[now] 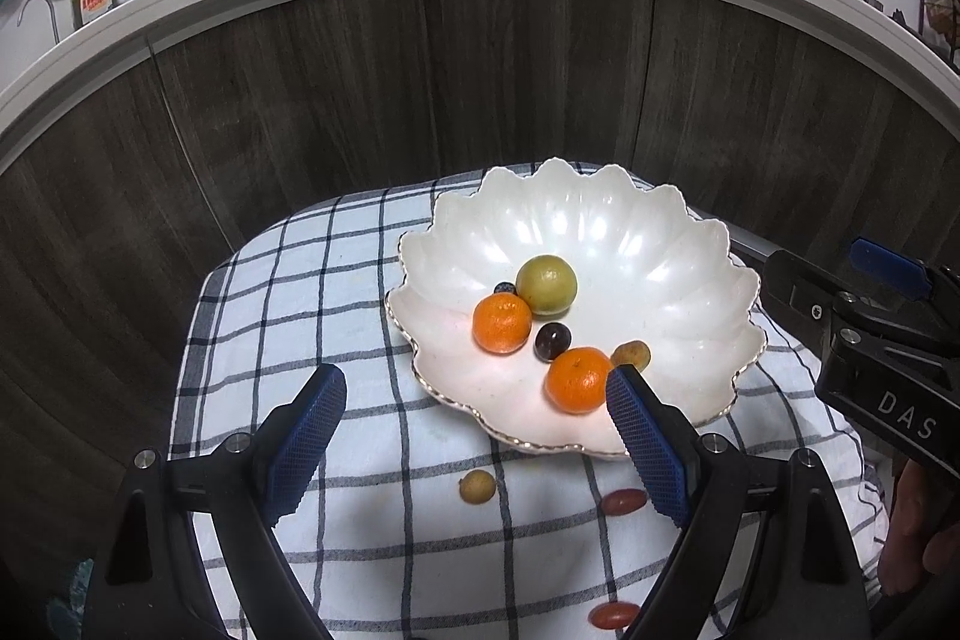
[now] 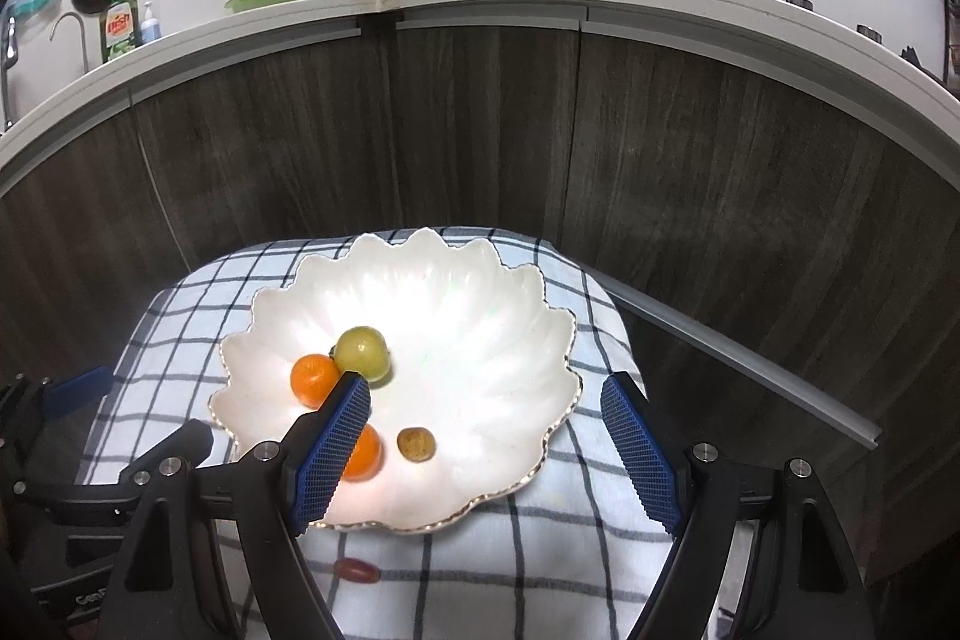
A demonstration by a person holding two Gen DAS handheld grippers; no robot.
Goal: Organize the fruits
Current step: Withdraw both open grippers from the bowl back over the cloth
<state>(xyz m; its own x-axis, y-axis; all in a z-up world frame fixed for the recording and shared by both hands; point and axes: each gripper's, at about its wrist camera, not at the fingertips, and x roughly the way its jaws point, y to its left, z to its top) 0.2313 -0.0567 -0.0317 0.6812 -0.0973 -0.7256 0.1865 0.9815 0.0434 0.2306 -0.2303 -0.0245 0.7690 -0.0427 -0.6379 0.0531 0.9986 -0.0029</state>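
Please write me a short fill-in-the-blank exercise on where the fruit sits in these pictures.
1. The number of orange mandarins in the white scalloped bowl is ____.
2. The round yellow-green fruit lies in the ____.
3. The checked cloth under the bowl has dark lines on a ____ ground.
4. The two red oblong fruits lie on the ____, outside the bowl.

Missing words: two; bowl; white; cloth

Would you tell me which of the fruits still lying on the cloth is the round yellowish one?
It is the small round fruit just below the bowl's front rim. The other two on the cloth are red and oblong.
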